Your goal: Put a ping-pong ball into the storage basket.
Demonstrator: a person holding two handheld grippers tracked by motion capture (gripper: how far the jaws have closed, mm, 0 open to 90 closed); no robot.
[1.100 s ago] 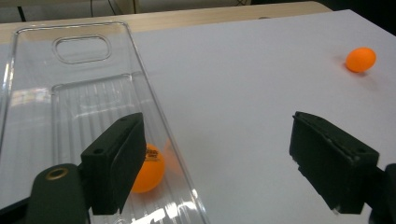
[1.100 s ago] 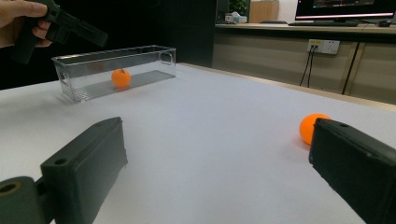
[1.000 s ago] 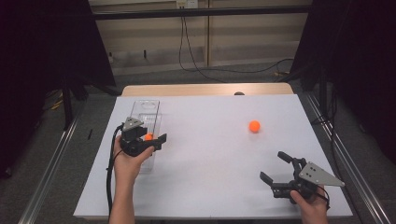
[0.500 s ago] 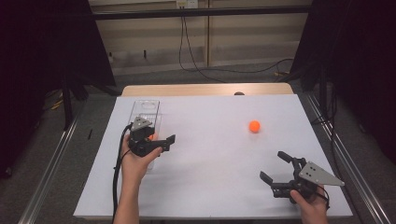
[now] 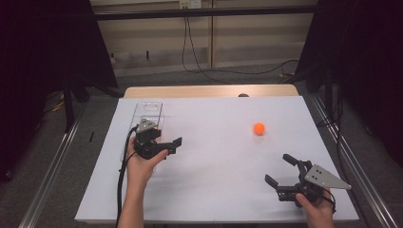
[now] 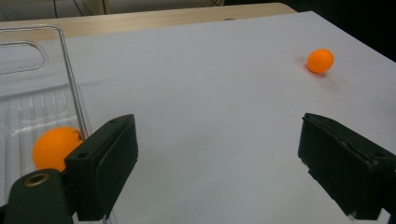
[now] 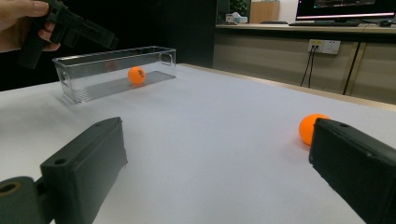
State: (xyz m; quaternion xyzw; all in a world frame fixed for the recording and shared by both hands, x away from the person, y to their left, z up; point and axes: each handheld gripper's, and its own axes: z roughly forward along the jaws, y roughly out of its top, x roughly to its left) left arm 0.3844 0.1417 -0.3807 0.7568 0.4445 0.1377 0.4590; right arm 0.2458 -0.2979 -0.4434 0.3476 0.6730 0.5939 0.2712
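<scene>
High view shows the left gripper (image 5: 164, 146) beside the clear bin (image 5: 148, 110), jaws just opened and empty, one orange ball (image 6: 52, 147) now inside; the right gripper (image 5: 285, 172) waits wide open, second ball (image 5: 258, 128) loose on the worktop (image 5: 218, 180).

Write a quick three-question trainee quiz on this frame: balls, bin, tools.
1. True or false: an orange ball lies inside the clear bin.
2. Where is the other orange ball? A) in the bin B) loose on the white table C) in the right tool
3. How do the left tool's jaws stand, and what is between them?

Key: 1 true. 2 B. 3 Open, having just been opening; nothing between them.
</scene>
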